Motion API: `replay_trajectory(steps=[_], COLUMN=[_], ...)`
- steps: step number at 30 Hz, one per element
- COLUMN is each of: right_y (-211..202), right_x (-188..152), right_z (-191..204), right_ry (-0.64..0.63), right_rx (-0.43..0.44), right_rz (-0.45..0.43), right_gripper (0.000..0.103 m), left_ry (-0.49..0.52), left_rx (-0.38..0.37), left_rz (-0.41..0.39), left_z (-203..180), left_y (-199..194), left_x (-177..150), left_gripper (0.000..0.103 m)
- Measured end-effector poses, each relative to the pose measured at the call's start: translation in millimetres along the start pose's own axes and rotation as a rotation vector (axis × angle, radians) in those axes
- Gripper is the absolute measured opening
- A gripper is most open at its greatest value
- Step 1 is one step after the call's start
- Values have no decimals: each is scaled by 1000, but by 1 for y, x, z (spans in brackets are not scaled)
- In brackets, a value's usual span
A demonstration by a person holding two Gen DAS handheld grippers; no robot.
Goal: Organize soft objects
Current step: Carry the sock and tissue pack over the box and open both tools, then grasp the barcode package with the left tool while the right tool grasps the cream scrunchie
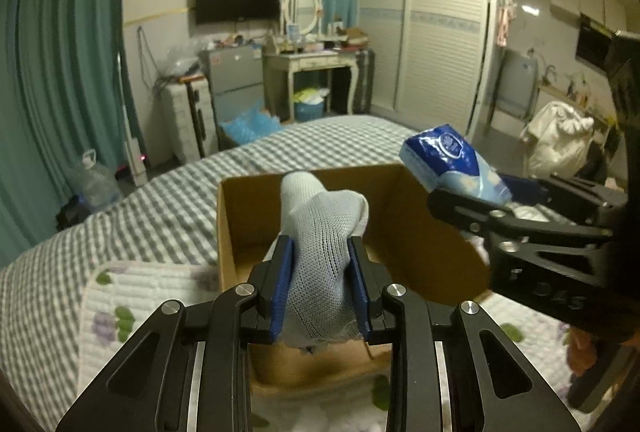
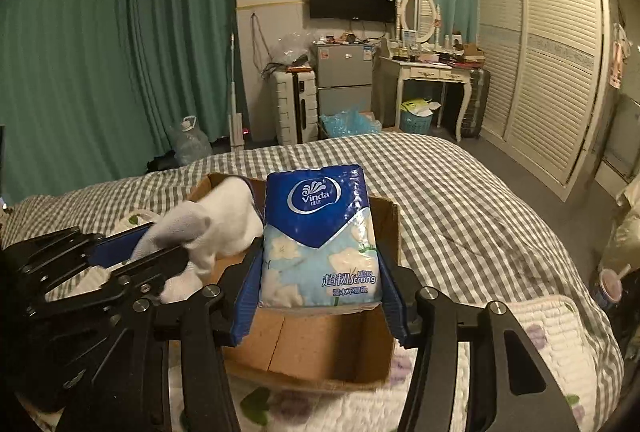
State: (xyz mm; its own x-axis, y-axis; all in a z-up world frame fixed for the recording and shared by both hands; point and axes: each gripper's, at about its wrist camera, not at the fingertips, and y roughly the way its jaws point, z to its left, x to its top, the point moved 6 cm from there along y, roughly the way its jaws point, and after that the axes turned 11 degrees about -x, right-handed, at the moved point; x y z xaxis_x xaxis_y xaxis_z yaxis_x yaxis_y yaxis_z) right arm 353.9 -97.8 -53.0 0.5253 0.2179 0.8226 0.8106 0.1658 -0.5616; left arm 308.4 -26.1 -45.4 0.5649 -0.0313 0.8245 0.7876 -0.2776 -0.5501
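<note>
My left gripper (image 1: 320, 252) is shut on a pale grey-white sock (image 1: 320, 232) and holds it above an open cardboard box (image 1: 432, 232) on the bed. The sock also shows in the right wrist view (image 2: 216, 228), with the left gripper (image 2: 160, 252) coming in from the left. My right gripper (image 2: 320, 256) is shut on a blue and white Vinda tissue pack (image 2: 320, 232), held over the same box (image 2: 320, 348). In the left wrist view the tissue pack (image 1: 448, 160) and right gripper (image 1: 472, 192) are at the box's right edge.
The box sits on a floral quilted pad (image 2: 560, 336) over a grey checked bedspread (image 2: 460, 200). Beyond the bed are a fridge (image 2: 344, 80), a dressing table (image 2: 432, 72), a wardrobe (image 2: 552, 56) and green curtains (image 2: 100, 32).
</note>
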Motion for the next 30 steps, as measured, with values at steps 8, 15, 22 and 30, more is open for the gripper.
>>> replay_trajectory(steps=[8,15,22,30], right_y=[-2,-97,-220,-272], right_x=[3,19,18,-83], right_z=[-24,-34,-16,28], right_ry=[61,16,-53,-44], right_rx=[-15,-83,-127,-57], right_rz=[-25,-103,-175,-120], right_gripper=[82,89,99,102], left_ry=[5,34,81,87], left_rx=[90,109,125,88], left_rz=[-70,-139,-172,-45], left_z=[-1,-13,-29,-20], left_y=[-15,-99,-208,-226], left_x=[4,25,13,-79], left_gripper=[88,88,94,94])
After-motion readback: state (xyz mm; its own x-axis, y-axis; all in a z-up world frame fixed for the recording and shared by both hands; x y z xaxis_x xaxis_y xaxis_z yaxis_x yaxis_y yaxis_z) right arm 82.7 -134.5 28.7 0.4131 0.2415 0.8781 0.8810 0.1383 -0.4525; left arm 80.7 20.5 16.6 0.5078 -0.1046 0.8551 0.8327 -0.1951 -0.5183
